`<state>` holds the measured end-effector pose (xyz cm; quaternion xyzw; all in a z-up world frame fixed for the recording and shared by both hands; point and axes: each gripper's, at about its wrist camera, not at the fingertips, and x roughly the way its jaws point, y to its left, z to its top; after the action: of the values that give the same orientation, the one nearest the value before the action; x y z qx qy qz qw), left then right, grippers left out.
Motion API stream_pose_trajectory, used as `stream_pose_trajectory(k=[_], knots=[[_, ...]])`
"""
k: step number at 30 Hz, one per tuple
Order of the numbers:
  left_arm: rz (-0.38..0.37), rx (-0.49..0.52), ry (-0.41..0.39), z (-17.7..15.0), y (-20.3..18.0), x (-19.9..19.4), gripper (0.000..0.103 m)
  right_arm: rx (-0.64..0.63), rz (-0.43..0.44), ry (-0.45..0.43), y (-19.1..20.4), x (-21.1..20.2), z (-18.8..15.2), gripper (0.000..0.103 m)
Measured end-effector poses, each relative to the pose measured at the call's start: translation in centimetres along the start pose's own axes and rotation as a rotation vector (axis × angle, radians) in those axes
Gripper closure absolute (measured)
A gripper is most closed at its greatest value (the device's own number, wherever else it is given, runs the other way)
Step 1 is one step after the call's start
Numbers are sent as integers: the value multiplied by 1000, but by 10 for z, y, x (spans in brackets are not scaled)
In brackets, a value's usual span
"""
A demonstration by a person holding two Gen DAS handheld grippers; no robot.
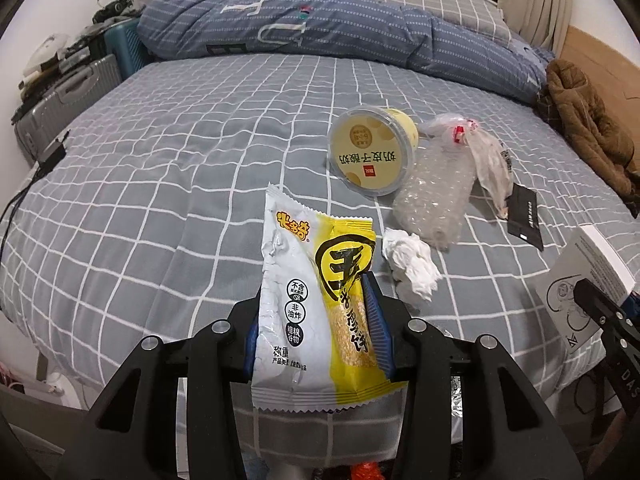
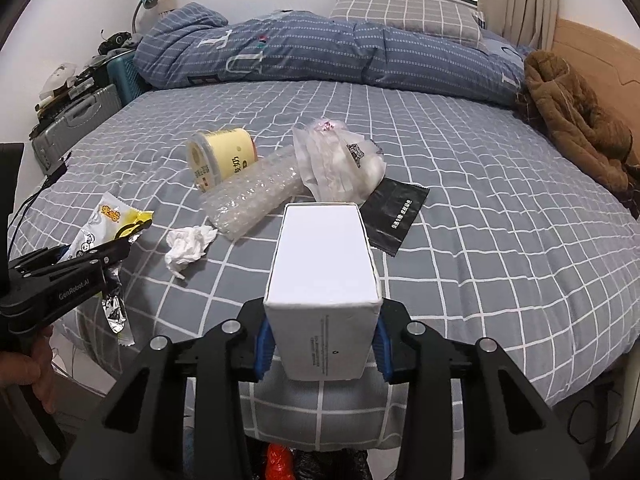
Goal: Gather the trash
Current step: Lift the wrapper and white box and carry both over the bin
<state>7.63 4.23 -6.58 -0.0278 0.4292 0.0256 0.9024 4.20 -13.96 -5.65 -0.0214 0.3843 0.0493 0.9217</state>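
1. We have two pieces of trash in hand: our left gripper (image 1: 316,332) clamps a snack wrapper (image 1: 316,300), our right gripper (image 2: 322,340) clamps a white box (image 2: 324,260).
2. Left on the bed (image 2: 480,200): a yogurt tub (image 2: 222,156), bubble wrap (image 2: 252,200), a crumpled tissue (image 2: 188,246), a plastic bag (image 2: 340,164) and a black packet (image 2: 398,212).
3. Both grippers point downward over the bed's near edge, side by side.

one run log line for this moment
left gripper: shut on snack wrapper | right gripper: shut on white box | on bed: yogurt cup, tissue, bubble wrap
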Motion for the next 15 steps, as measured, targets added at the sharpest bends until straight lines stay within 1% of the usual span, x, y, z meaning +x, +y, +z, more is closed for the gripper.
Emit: stream_pose_trajectory(k=[3, 8, 15], knots=[[-1, 7, -4, -7, -5, -8, 61, -7, 3, -8, 2, -7, -3, 66], [-26, 4, -7, -21, -9, -21, 61, -13, 11, -20, 3, -19, -8, 66], [-48, -12, -10, -36, -14, -33, 61, -16, 16, -18, 4, -28, -17, 66]])
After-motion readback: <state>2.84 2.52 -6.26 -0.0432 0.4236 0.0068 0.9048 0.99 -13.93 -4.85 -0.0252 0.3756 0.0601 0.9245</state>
